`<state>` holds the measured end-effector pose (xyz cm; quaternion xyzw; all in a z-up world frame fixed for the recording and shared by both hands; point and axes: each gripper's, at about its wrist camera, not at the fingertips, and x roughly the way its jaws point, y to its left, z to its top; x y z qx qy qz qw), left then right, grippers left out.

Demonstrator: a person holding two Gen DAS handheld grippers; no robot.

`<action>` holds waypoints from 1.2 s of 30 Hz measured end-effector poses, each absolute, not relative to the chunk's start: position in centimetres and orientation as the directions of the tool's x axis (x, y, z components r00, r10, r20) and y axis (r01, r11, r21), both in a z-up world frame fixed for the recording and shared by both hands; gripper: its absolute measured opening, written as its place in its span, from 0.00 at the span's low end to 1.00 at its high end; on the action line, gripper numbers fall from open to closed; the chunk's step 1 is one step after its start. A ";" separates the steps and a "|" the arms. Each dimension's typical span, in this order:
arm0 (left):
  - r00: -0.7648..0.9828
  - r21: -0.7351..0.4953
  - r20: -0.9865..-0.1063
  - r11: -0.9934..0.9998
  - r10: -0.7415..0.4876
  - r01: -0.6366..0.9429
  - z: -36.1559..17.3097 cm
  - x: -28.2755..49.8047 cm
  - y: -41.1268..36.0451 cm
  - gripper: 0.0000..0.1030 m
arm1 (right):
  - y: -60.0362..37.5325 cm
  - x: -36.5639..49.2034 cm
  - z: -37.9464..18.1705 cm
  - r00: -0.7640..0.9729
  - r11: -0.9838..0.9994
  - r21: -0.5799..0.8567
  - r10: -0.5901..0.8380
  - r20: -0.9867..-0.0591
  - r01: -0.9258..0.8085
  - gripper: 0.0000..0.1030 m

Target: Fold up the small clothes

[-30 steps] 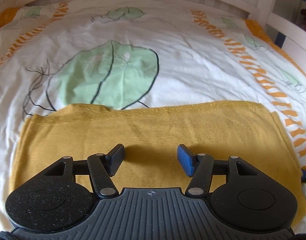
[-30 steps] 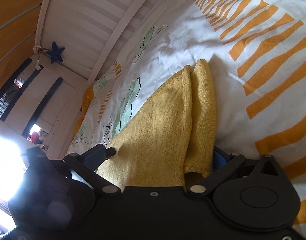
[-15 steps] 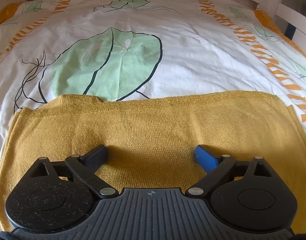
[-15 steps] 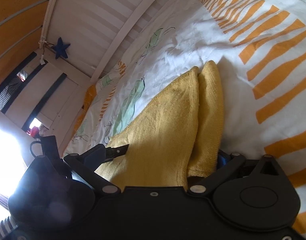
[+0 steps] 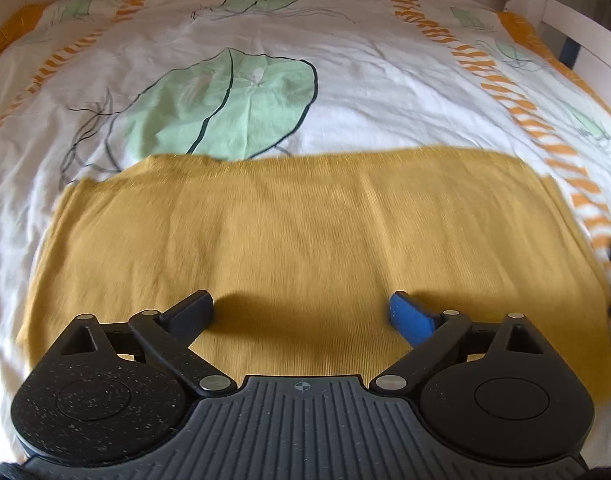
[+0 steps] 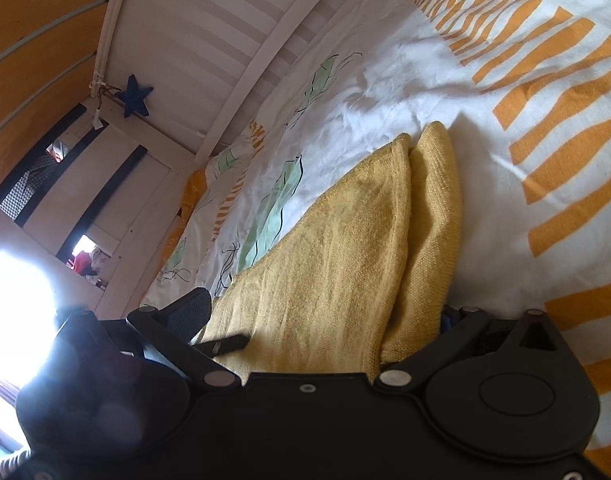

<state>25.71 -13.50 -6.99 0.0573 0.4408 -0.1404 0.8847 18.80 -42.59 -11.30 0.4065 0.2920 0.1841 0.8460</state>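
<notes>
Left wrist view: mustard-yellow knitted garment (image 5: pixel 305 240) folded flat on white leaf-printed bedsheet (image 5: pixel 365 80), left gripper (image 5: pixel 301 312) spread wide just above it, holding nothing; right wrist view: right gripper (image 6: pixel 325 316) jaws wide, garment's doubled edge lying between them.

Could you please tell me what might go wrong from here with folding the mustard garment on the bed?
1. The left hand-held gripper hangs wide open over the mustard knit garment, gripping nothing; closing there might bunch one layer.
2. The right hand-held gripper straddles the garment's doubled edge with jaws apart, so a lift could catch only part of the stack and skew the fold.
3. The leaf-print duvet cover lies directly beneath and might get pinched too.
</notes>
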 end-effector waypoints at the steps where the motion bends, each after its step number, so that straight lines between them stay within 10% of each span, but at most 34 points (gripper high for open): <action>1: 0.567 -0.016 -0.801 0.954 -0.192 0.300 -7.0 25.0 -13.3 0.93 | -42.6 18.8 -11.3 0.761 0.603 0.794 0.549 -0.345 -0.075 1.00; 24: 0.540 -0.169 -0.772 0.928 -0.335 0.333 -7.9 23.2 -9.3 0.98 | -42.1 18.3 -11.4 0.779 0.631 0.767 0.537 -0.324 -0.116 1.00; 36: 0.589 -0.087 -0.786 0.977 -0.187 0.194 -5.8 27.1 -1.6 0.97 | -41.1 19.6 -10.7 0.739 0.677 0.733 0.526 -0.421 -0.064 1.00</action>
